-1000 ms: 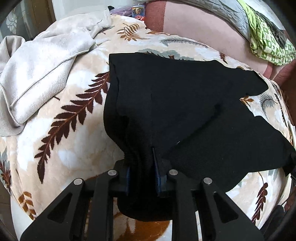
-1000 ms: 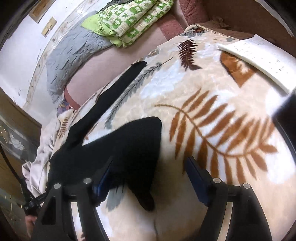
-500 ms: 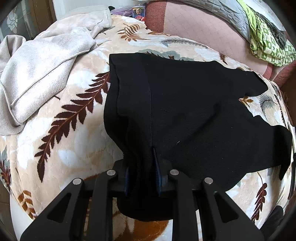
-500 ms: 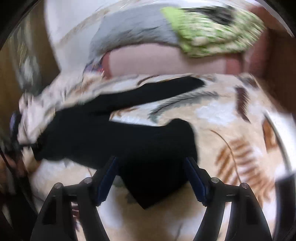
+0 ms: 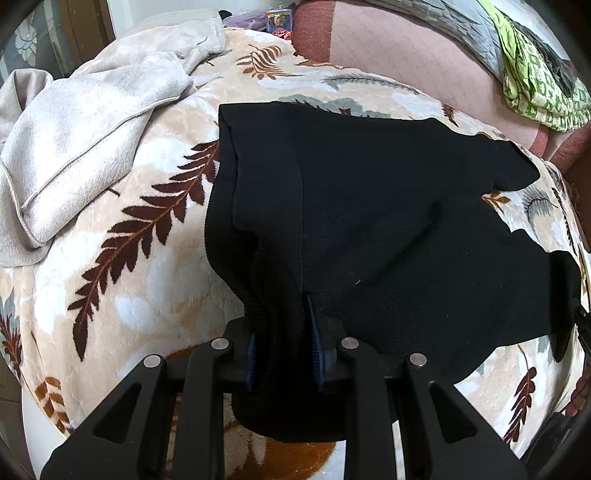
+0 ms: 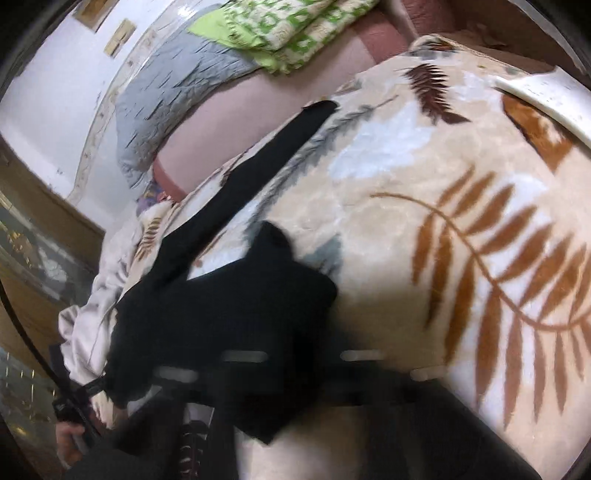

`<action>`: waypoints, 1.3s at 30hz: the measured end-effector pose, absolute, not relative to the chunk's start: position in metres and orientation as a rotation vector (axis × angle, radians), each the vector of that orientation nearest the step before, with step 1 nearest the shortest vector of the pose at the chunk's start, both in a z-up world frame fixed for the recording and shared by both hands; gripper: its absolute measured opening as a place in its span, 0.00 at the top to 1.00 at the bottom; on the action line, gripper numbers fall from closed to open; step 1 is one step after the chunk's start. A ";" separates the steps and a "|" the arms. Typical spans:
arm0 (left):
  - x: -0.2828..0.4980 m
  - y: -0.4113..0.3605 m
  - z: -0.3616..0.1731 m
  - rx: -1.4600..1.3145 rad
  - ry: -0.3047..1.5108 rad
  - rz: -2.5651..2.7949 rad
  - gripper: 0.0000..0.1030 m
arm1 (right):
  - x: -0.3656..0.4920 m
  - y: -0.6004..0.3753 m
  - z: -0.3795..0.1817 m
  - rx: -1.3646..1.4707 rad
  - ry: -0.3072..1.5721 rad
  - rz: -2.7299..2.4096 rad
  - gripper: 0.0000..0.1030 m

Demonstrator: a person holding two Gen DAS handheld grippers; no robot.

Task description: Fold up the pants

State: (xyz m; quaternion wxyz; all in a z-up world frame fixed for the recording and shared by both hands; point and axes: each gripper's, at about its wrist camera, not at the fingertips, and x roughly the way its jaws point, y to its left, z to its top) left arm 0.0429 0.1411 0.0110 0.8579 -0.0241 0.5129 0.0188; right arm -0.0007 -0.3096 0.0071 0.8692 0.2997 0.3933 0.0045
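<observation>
Black pants (image 5: 369, 206) lie spread on a cream blanket with brown fern leaves (image 5: 122, 258). My left gripper (image 5: 282, 354) is shut on the bunched waistband at the near edge. In the right wrist view, which is motion-blurred, the pants (image 6: 221, 314) show as a dark mass with one leg (image 6: 258, 173) stretching away toward the top. My right gripper (image 6: 303, 373) is a dark blur over the near leg end, with the fabric between its jaws. The right gripper also shows at the far right of the left wrist view (image 5: 565, 306).
A beige garment (image 5: 85, 133) lies crumpled at the left of the blanket. A pink mattress (image 5: 406, 62) carries grey (image 6: 177, 85) and green-patterned (image 6: 288, 26) bedding behind. A white board (image 6: 546, 99) lies at the blanket's far right.
The right gripper swung over the near pant leg and its jaws closed in from wide open. The leg end has bunched up. The left gripper kept its hold on the waistband.
</observation>
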 end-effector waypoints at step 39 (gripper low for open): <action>0.123 0.129 0.071 -0.023 0.866 -0.097 0.20 | 0.159 -0.195 0.072 0.009 0.803 0.199 0.30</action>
